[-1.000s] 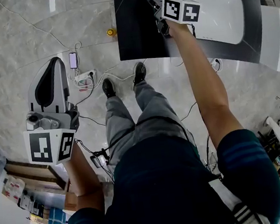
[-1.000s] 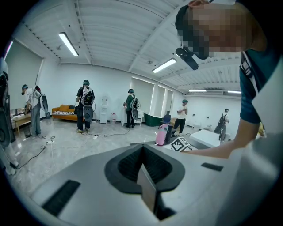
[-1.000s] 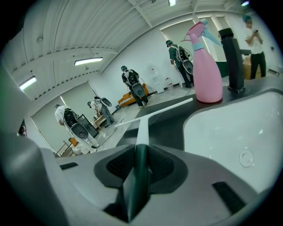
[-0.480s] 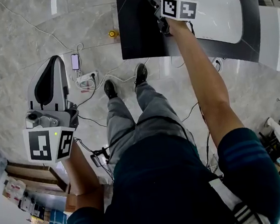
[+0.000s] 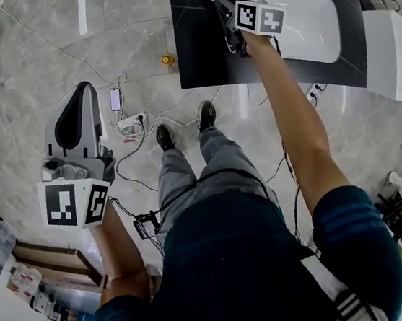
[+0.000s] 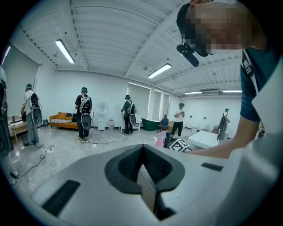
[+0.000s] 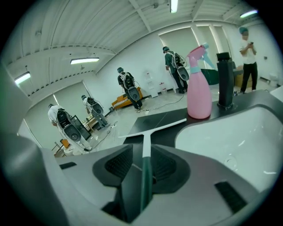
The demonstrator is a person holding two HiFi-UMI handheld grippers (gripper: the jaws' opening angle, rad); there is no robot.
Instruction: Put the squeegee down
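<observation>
The right hand-held gripper point(image 7: 142, 152) has just been opening its jaws. The squeegee point(image 7: 152, 129) handle lies loose between them, blade apparently on the counter point(image 7: 170, 115) left of the sink point(image 7: 230, 137). If a pad catches the handle on withdrawal, the squeegee may slide into the sink.

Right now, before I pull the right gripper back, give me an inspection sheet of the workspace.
Surface: black counter with a white sink set in it.
Job's things: squeegee, blade apparently on the counter, handle inside the right gripper.
Clutter: pink spray bottle and black faucet upright beside the sink.
Grippers: right open, fingers just been opening, clear of the handle; left gripper shut, empty.
Cables: power strip and loose cords on the floor near the person's shoes.
Surroundings: other people standing in an open hall.
</observation>
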